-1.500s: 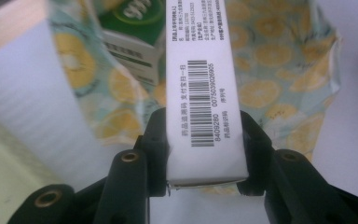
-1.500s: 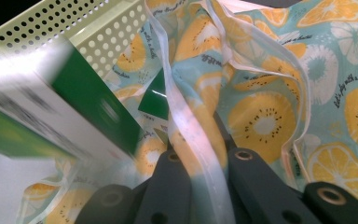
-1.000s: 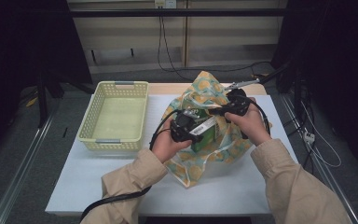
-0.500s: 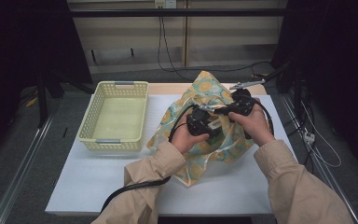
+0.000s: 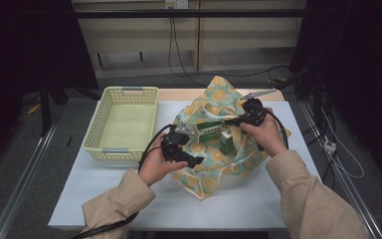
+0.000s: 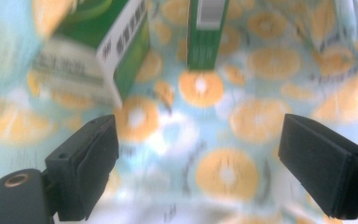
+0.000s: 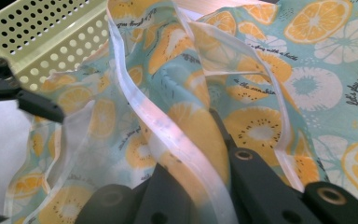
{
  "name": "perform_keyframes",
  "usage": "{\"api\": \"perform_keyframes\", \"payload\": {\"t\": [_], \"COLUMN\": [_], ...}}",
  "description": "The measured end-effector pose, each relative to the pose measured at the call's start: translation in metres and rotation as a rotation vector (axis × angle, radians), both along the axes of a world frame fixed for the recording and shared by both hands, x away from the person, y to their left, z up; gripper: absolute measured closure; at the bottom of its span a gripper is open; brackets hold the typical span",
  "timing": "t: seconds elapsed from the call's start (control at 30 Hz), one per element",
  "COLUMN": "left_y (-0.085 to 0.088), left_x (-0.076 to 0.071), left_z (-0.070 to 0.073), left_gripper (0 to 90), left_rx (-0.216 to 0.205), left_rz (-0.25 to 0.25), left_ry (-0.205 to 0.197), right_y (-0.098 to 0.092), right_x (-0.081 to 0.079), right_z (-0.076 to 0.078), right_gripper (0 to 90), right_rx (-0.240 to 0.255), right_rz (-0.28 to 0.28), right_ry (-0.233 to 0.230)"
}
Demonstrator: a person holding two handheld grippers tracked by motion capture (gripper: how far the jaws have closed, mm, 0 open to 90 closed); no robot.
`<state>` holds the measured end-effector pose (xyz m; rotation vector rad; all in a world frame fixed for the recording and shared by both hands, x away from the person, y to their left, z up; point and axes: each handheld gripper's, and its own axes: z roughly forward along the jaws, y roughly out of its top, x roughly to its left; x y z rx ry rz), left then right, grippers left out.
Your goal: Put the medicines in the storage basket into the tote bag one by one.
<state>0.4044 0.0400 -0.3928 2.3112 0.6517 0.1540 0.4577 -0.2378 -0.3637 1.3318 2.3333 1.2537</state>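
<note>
the right hand-held gripper (image 5: 238, 119) is clamped shut on the rim of the pale blue cloth bag printed with orange slices (image 5: 238, 152); in the right gripper view a fold of printed fabric and its white hem (image 7: 186, 149) run between the closed jaws. that grip holds one side of the bag's mouth up and back, so the opening stays wide and the contents stay reachable

the left hand-held gripper (image 5: 191, 144) has just been opening its jaws, and they now stand wide apart with nothing between them; in the left gripper view the black pads (image 6: 88, 154) frame bare bag lining. it sits at the near edge of the bag's mouth, pointing in

straight ahead of the left hand-held gripper, inside the bag, are two green and white cardboard boxes: a wider one (image 5: 206, 130) lying tilted ahead and to the left of its jaws (image 6: 98, 46), and a narrower upright one (image 5: 227, 142) ahead, between the two pads' lines (image 6: 207, 32). both rest on the cloth, neither touched by a pad. the wide spread of the jaws suits taking one of these boxes next, probably

the pale yellow perforated plastic basket (image 5: 122, 124) stands on the white worktop (image 5: 104, 199) out to the left of the left hand-held gripper, apart from the bag, a likely place for the boxes
</note>
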Motion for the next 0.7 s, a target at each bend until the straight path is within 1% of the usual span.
{"api": "perform_keyframes", "payload": {"t": [0.03, 0.07, 0.17, 0.2, 0.23, 0.27, 0.3, 0.33, 0.37, 0.4, 0.43, 0.47, 0.5, 0.53, 0.57, 0.6, 0.63, 0.7], "left_y": [0.004, 0.006, 0.011, 0.011, 0.010, 0.010, 0.009, 0.008, 0.007, 0.007, 0.007, 0.008, 0.009, 0.009, 0.009, 0.010, 0.009, 0.007], "left_x": [0.000, -0.002, -0.003, -0.004, -0.005, -0.004, -0.003, -0.002, -0.001, 0.001, 0.003, 0.005, 0.008, 0.010, 0.013, 0.015, 0.018, 0.024], "left_z": [-0.003, -0.006, -0.013, -0.017, -0.021, -0.025, -0.029, -0.034, -0.036, -0.038, -0.040, -0.041, -0.043, -0.045, -0.047, -0.049, -0.052, -0.058], "left_gripper": [12.3, 12.1, 11.6, 11.3, 10.7, 10.7, 10.4, 9.9, 9.8, 9.6, 9.6, 9.5, 8.9, 8.6, 7.7, 7.0, 7.1, 6.8], "left_rx": [-0.004, 0.003, 0.000, 0.011, 0.025, 0.036, 0.044, 0.053, 0.049, 0.059, 0.072, 0.069, 0.068, 0.085, 0.078, 0.077, 0.086, 0.058], "left_rz": [-0.013, 0.007, 0.010, 0.009, 0.024, 0.020, 0.025, 0.037, 0.048, 0.060, 0.085, 0.108, 0.117, 0.142, 0.156, 0.170, 0.182, 0.211], "left_ry": [0.018, 0.009, 0.037, 0.037, 0.030, 0.046, 0.051, 0.054, 0.060, 0.057, 0.054, 0.051, 0.054, 0.032, 0.037, 0.056, 0.054, 0.066], "right_y": [0.000, 0.000, -0.003, -0.005, -0.007, -0.008, -0.009, -0.010, -0.011, -0.011, -0.011, -0.011, -0.011, -0.011, -0.011, -0.011, -0.011, -0.010], "right_x": [0.000, 0.000, 0.000, -0.001, -0.001, -0.001, -0.002, -0.003, -0.004, -0.004, -0.005, -0.006, -0.006, -0.007, -0.007, -0.008, -0.008, -0.008], "right_z": [0.000, 0.000, 0.002, 0.003, 0.003, 0.003, 0.003, 0.003, 0.003, 0.003, 0.002, 0.001, 0.001, 0.000, 0.000, -0.001, -0.001, -0.001], "right_gripper": [90.0, 90.0, 90.0, 90.0, 90.0, 90.0, 90.0, 90.0, 90.0, 90.0, 90.0, 90.0, 90.0, 90.0, 90.0, 90.0, 90.0, 90.0], "right_rx": [-0.005, -0.010, -0.010, -0.009, -0.010, -0.011, -0.011, -0.010, -0.008, -0.007, -0.005, -0.006, -0.005, -0.006, -0.005, -0.002, -0.003, -0.001], "right_rz": [-0.002, -0.003, -0.011, -0.014, -0.018, -0.021, -0.022, -0.024, -0.022, -0.019, -0.019, -0.016, -0.012, -0.012, -0.010, -0.009, -0.006, -0.003], "right_ry": [-0.001, -0.001, -0.006, -0.006, -0.006, -0.007, -0.007, -0.009, -0.008, -0.009, -0.009, -0.007, -0.008, -0.008, -0.005, -0.005, -0.005, -0.006]}}
